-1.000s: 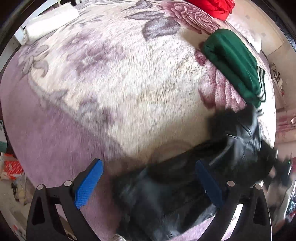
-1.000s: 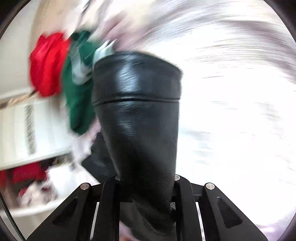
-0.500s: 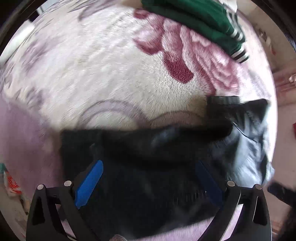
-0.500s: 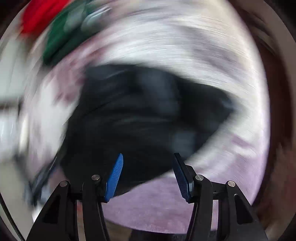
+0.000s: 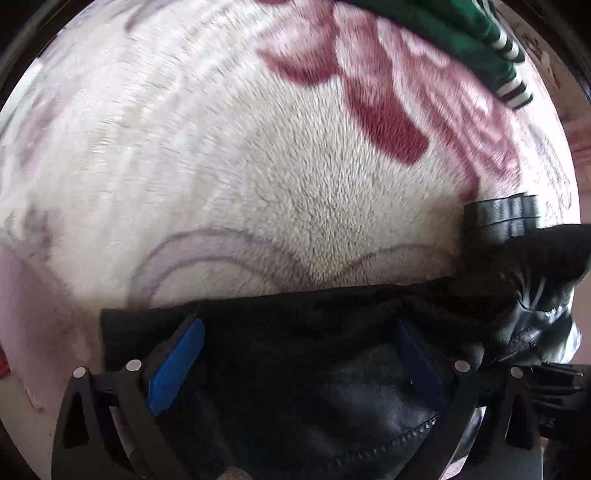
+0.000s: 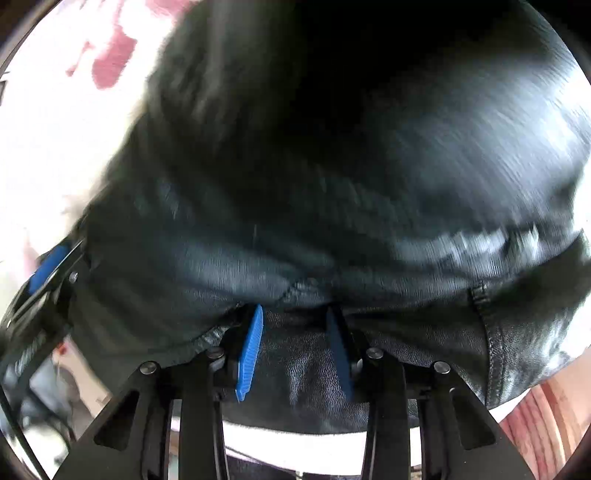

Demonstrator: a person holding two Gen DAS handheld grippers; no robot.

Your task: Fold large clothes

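A black leather jacket [image 5: 332, 369] lies on a plush floral blanket [image 5: 295, 184], its ribbed hem [image 5: 506, 218] at the right. My left gripper [image 5: 298, 323] points straight down just over the jacket's near part, jaws wide open, nothing pinched. In the right wrist view the jacket [image 6: 369, 147] fills nearly everything. My right gripper [image 6: 294, 308] is low against the leather and its jaws are closing; a soft fold of leather lies between the blue pads [image 6: 251, 347], which still stand apart from it.
A folded green garment with white stripes [image 5: 461, 33] lies on the blanket at the far top right. The left gripper's blue pad [image 6: 48, 269] shows at the left edge of the right wrist view. The bed's edge and floor clutter [image 6: 55, 398] lie at the lower left.
The right gripper let go of the sleeve it held up, opened, swung down onto the jacket and has narrowed again. The left gripper sank closer over the jacket, which now lies flatter.
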